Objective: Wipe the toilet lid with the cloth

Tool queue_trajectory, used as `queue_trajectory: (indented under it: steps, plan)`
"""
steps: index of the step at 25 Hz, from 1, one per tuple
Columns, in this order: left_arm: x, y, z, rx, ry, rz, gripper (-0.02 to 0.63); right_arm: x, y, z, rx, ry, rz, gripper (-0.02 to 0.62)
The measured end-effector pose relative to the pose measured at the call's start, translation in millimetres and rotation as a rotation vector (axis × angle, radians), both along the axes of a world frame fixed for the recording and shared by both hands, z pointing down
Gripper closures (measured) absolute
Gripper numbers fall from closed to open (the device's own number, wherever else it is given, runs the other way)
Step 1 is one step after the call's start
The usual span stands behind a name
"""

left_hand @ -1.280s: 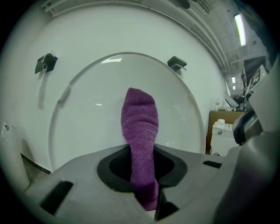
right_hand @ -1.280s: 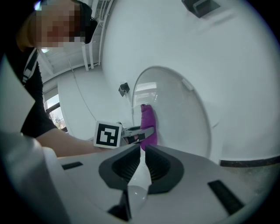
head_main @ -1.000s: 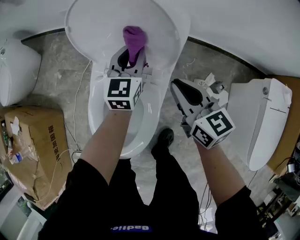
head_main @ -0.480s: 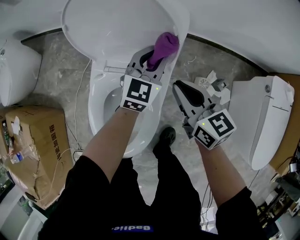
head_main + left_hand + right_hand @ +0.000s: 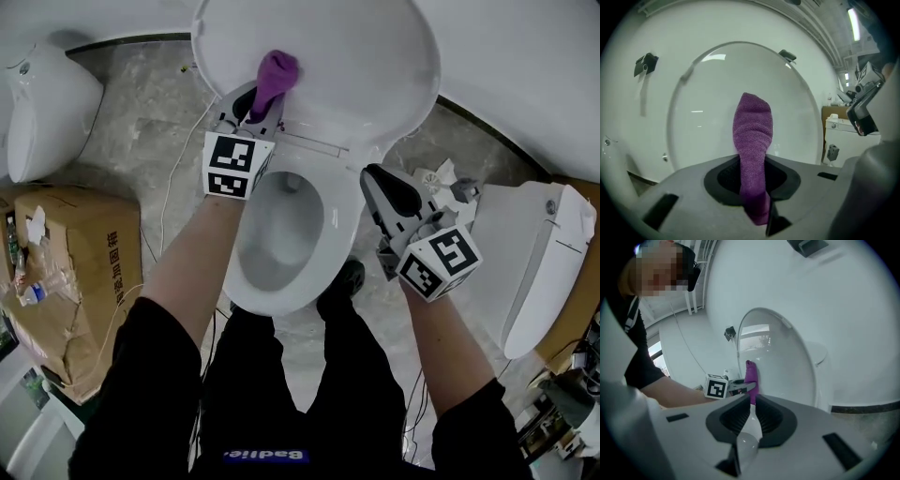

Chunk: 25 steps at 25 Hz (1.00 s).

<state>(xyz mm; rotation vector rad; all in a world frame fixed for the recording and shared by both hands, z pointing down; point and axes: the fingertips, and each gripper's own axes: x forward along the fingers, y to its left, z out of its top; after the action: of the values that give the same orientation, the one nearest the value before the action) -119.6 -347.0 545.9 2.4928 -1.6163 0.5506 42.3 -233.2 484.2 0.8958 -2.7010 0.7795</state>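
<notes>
So the left gripper [image 5: 255, 101] had its jaws clamped on the purple cloth [image 5: 274, 77], which poked straight ahead, tip against the raised toilet lid [image 5: 375, 66] at upper left. The right gripper [image 5: 373, 176] sat closed and empty, lower right.

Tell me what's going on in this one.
A person stands over a toilet with a gripper in each hand. The left gripper is shut on a purple cloth, and the cloth's free end sits against the inner face of the raised lid. The right gripper hangs off to the side of the bowl, with its jaws together on nothing.
</notes>
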Motion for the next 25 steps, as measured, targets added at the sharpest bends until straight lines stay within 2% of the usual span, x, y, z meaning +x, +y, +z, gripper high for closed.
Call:
queue_trajectory:
  steps: [6,10,13,18,23,25]
  plan:
    - [-87,7,12,-0.041,0.003,-0.146,0.519,-32,2,5,-0.005,0.001,-0.051,0.545]
    - [-90,9,14,-0.038,0.023,-0.169,0.52,-33,-1,5,-0.006,0.003,-0.044,0.546]
    - [-70,7,17,-0.038,0.067,-0.185,0.52,-23,0,6,-0.005,0.007,-0.031,0.546]
    - [-9,9,28,-0.066,0.141,-0.172,0.52,5,3,8,-0.008,0.026,0.0,0.546]
    - [86,14,32,-0.097,0.176,-0.032,0.52,39,2,9,-0.014,0.041,0.047,0.546]
    - [113,17,32,-0.102,0.181,0.014,0.52,48,4,10,-0.02,0.037,0.068,0.546]
